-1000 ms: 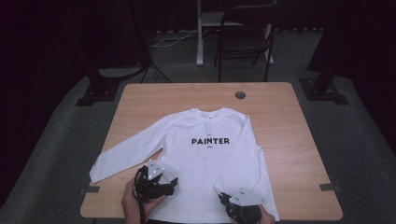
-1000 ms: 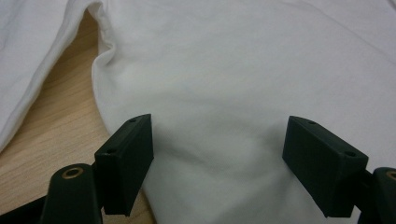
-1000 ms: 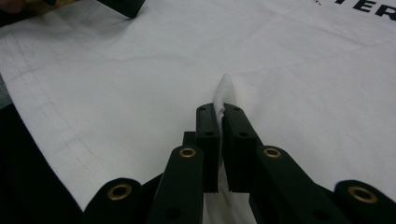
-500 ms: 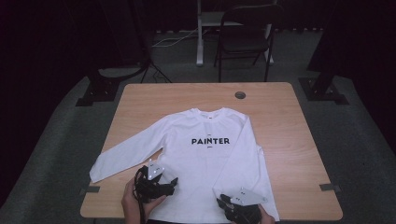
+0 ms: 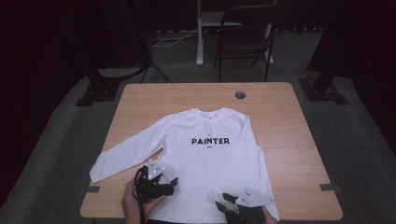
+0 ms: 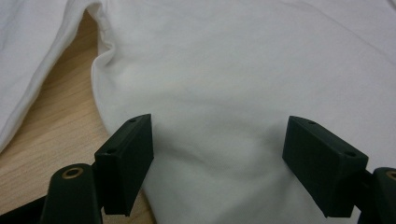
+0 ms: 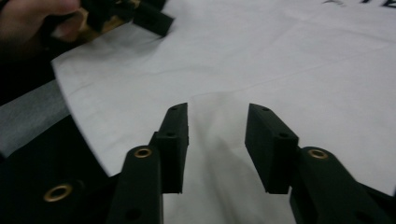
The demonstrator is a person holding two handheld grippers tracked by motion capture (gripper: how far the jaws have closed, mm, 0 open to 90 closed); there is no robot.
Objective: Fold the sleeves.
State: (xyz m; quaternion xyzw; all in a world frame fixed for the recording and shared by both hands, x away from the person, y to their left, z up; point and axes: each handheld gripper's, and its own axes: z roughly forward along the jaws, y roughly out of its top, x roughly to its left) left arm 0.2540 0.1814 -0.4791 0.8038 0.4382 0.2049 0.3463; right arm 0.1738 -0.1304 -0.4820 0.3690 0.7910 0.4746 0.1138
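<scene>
The white shirt (image 5: 205, 154) lies flat, chest up, hem at the counter's (image 5: 289, 126) near edge. The right gripper (image 7: 217, 140), jaws just opening, straddles a raised fold without pressing it; the left gripper (image 6: 217, 158) stands wide over the hem. Lifting now risks dropping the loosened fold and rumpling the hem.

The shirt (image 5: 205, 149) is soft white cloth, matt, smooth with faint creases, its lettering a flat black print. The table (image 5: 289, 140) is pale wood with a visible grain and a dull sheen. Each gripper, left (image 6: 217, 158) and right (image 7: 216, 140), has matt black plastic jaws with small brass-coloured metal rings.
</scene>
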